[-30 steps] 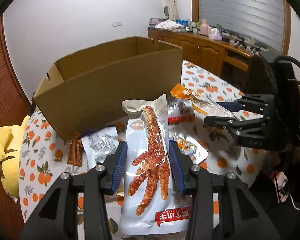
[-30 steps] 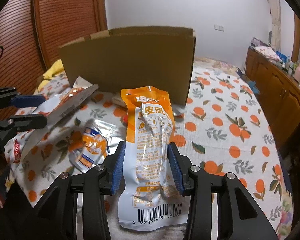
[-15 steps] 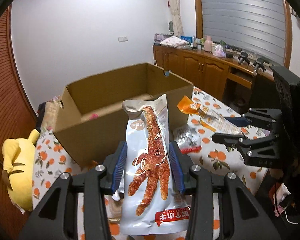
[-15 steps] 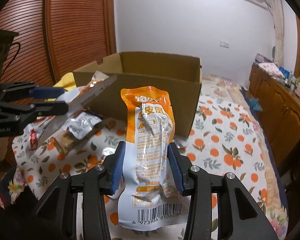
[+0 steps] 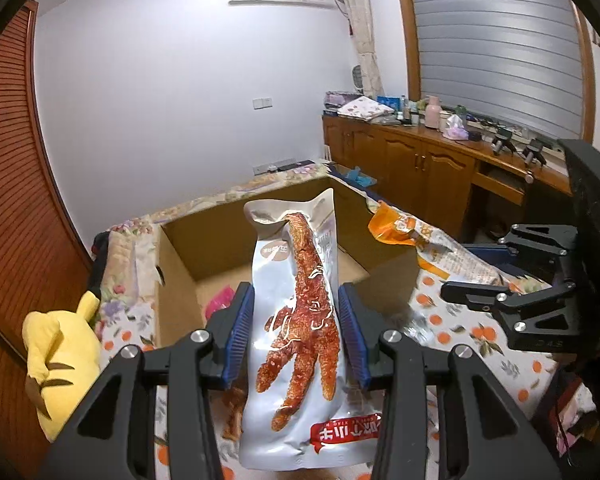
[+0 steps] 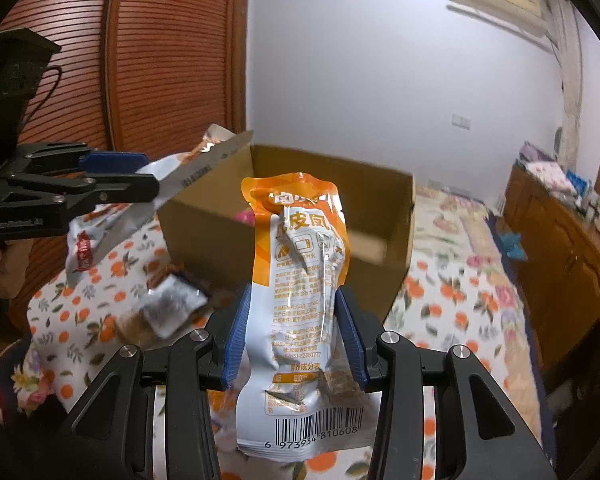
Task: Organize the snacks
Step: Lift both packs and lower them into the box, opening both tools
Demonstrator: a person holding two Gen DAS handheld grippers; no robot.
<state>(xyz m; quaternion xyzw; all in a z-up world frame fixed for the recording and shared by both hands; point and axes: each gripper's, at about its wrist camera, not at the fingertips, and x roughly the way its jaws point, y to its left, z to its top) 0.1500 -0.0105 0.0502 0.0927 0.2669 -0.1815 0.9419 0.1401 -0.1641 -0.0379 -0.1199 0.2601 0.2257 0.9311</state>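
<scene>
My left gripper is shut on a silver chicken-foot snack packet, held upright in the air in front of the open cardboard box. A pink item lies inside the box. My right gripper is shut on an orange-and-white snack packet, also raised before the same cardboard box. In the left wrist view the right gripper shows at the right, gripping the orange-and-white packet. In the right wrist view the left gripper shows at the left with the silver packet.
Several loose snack packets lie on the orange-print tablecloth left of the box. A yellow plush toy sits at the table's left edge. A wooden cabinet with clutter runs along the right wall.
Both grippers have risen with their packets, so the box now appears lower and its inside shows. The loose packets on the table have dropped toward the bottom of both views.
</scene>
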